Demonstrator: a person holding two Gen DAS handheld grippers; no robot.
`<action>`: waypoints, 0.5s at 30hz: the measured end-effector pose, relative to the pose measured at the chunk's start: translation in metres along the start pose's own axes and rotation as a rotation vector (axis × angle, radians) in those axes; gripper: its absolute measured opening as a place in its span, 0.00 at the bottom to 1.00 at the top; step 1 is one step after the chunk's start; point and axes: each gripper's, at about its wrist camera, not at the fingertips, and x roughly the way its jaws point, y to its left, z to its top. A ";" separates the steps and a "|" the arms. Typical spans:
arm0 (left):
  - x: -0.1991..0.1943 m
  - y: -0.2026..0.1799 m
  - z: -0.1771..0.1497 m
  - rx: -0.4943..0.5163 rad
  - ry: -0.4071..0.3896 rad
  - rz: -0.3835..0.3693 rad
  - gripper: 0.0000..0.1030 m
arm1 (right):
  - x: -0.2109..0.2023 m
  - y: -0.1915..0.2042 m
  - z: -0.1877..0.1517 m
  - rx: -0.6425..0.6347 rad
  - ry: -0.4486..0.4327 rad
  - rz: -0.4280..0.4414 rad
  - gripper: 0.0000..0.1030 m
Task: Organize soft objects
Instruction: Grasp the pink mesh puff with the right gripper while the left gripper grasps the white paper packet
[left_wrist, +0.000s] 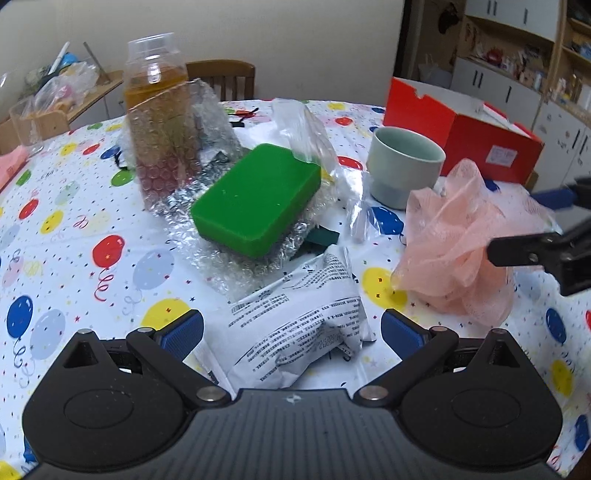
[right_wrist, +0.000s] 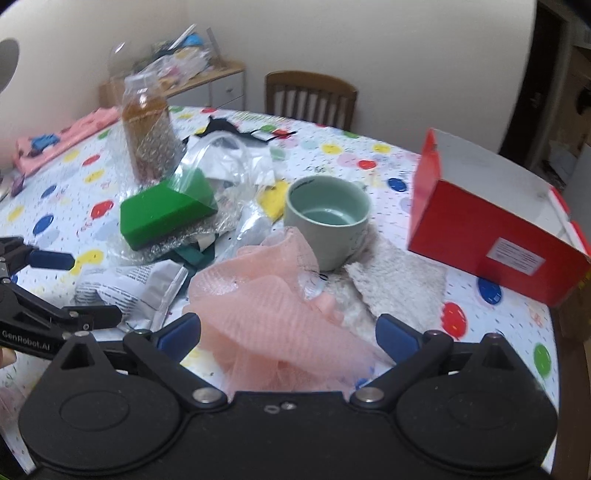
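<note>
On the balloon-print tablecloth (left_wrist: 74, 229): one green sponge (left_wrist: 255, 199), resting on bubble wrap (left_wrist: 236, 258) beside a wrapped bottle (left_wrist: 159, 122); one printed white packet (left_wrist: 303, 325), lying between the spread fingers of the left gripper (left_wrist: 291, 328), untouched by either pad; one pink mesh pouf (right_wrist: 266, 306), bunched between the wide-apart fingers of the right gripper (right_wrist: 288, 332), not pinched; one pale green cup (right_wrist: 327, 218), upright just behind the pouf; one fuzzy grey cloth (right_wrist: 399, 284), flat beside the cup; one red box (right_wrist: 495, 236), open, at the table's right edge
</note>
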 end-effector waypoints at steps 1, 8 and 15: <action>0.002 -0.001 -0.001 0.014 0.001 0.007 1.00 | 0.005 0.000 0.001 -0.014 0.008 0.014 0.98; 0.017 -0.012 0.000 0.072 0.015 0.031 1.00 | 0.030 0.006 0.005 -0.085 0.050 0.046 0.97; 0.026 -0.016 -0.003 0.121 0.015 0.058 1.00 | 0.042 0.011 0.003 -0.110 0.075 0.055 0.90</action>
